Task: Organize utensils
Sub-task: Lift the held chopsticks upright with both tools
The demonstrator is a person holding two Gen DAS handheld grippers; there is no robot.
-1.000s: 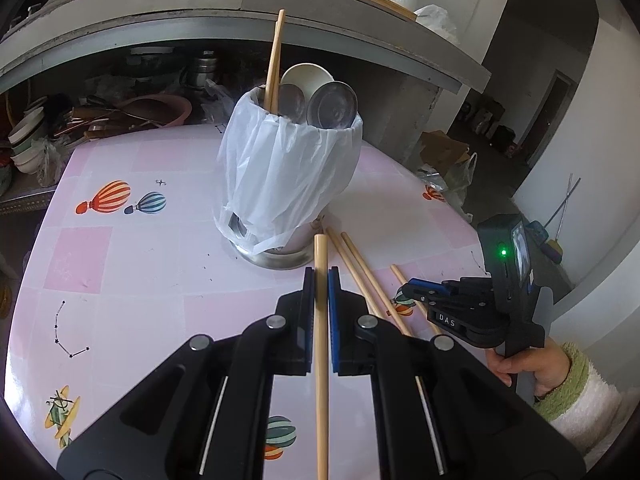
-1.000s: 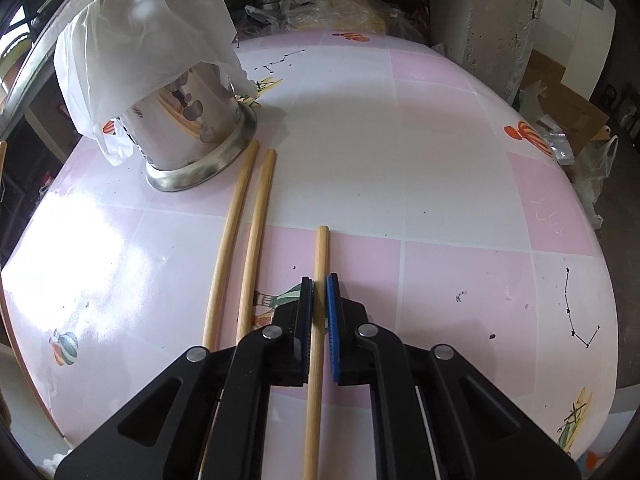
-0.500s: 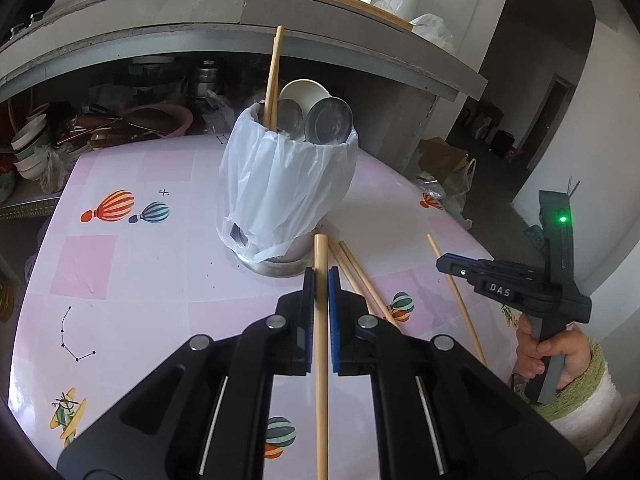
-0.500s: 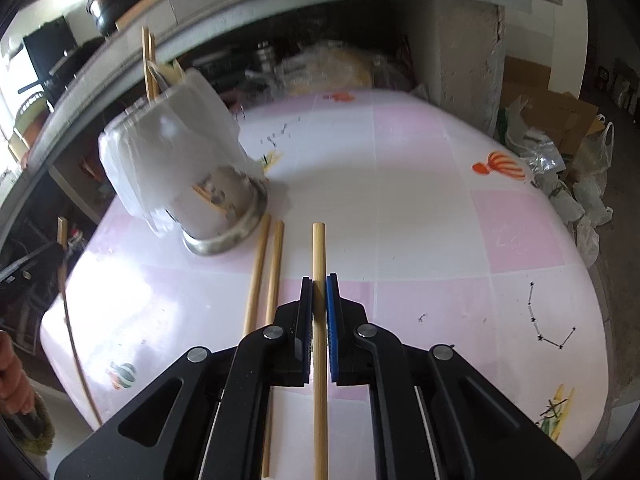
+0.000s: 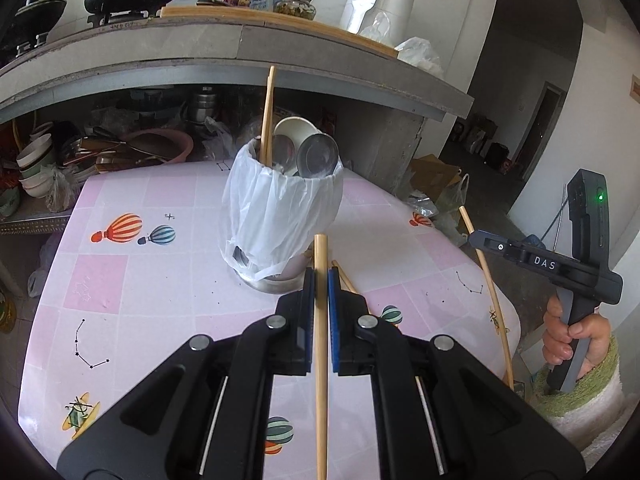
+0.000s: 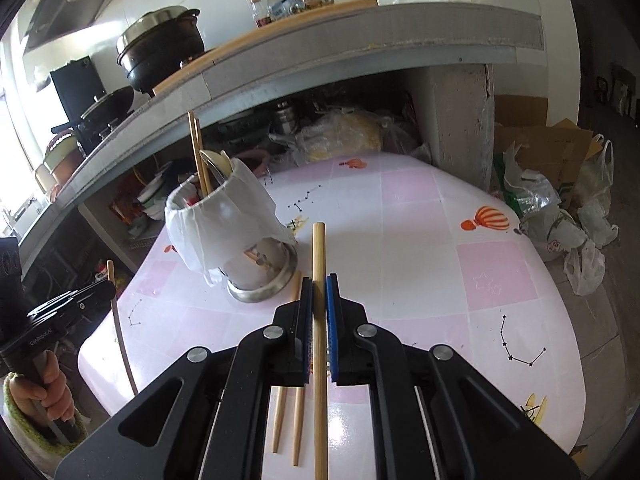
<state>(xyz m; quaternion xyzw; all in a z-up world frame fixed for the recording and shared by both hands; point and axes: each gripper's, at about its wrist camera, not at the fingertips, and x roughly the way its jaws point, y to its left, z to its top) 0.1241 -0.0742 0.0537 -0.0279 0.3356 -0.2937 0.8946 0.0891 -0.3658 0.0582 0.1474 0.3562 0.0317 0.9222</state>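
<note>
A steel utensil holder lined with a white plastic bag stands on the pink table, with chopsticks and metal ladles in it. My left gripper is shut on a wooden chopstick, held in the air just short of the holder. My right gripper is shut on another chopstick, raised above the table to the right of the holder. Two chopsticks lie on the table under it. Each gripper shows in the other's view, the right and the left.
A grey concrete counter overhangs the table's far side, with pots and bottles on top and bowls stacked beneath. Plastic bags and a cardboard box sit on the floor beyond the table's right edge.
My right gripper has lifted its chopstick off the table and risen well above it. My left gripper has risen a little with its chopstick. Both stay shut.
</note>
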